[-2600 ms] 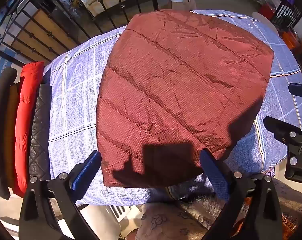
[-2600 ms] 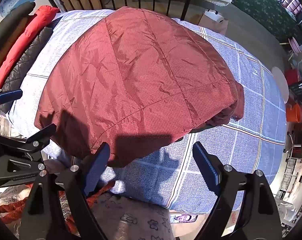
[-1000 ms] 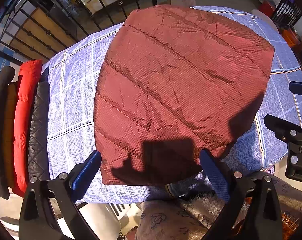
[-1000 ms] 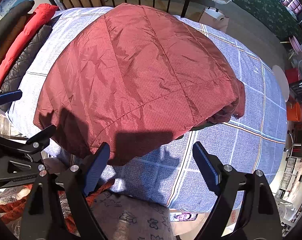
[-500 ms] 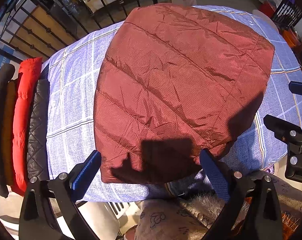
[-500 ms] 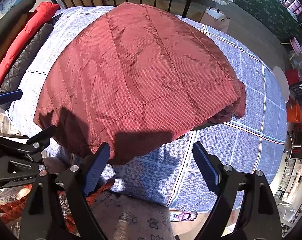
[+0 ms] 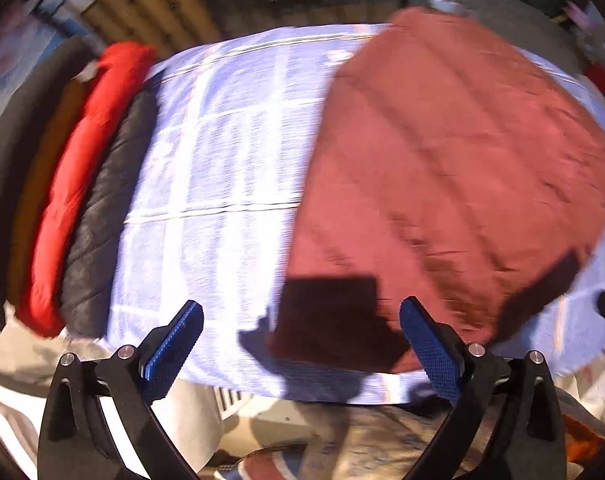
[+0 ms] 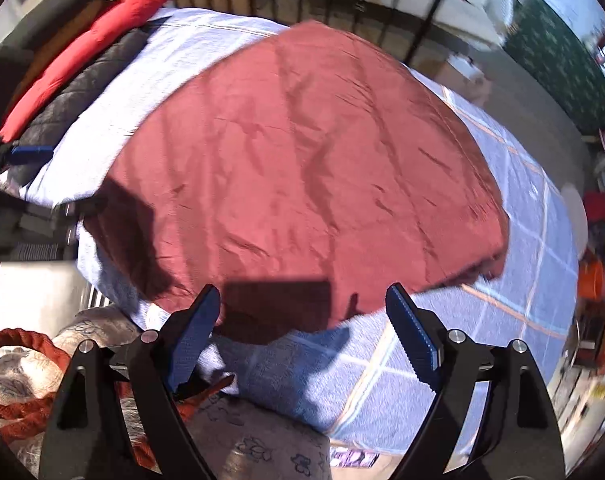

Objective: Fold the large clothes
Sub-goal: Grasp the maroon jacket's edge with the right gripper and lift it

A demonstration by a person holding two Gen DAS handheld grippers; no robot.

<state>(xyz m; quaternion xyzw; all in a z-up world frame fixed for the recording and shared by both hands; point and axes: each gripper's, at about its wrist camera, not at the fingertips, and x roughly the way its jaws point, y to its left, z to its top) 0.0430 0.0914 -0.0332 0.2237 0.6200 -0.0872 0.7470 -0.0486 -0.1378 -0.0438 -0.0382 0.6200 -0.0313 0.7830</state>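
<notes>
Both grippers, left gripper (image 7: 300,344) and right gripper (image 8: 302,326), hang wide apart and empty, aimed steeply down. Each frames the folded maroon quilted jacket's (image 8: 302,160) near edge on the blue checked sheet (image 7: 222,160) at lower centre, touching nothing.

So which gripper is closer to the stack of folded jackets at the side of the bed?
Left. The left gripper hangs over the bedspread between the folded jackets and the dark red jacket; the right gripper hangs over that jacket's near edge, farther away.

No readable text, labels, brand names, numbers or signs appear anywhere in either wrist view; both pictures are blurred by motion.
</notes>
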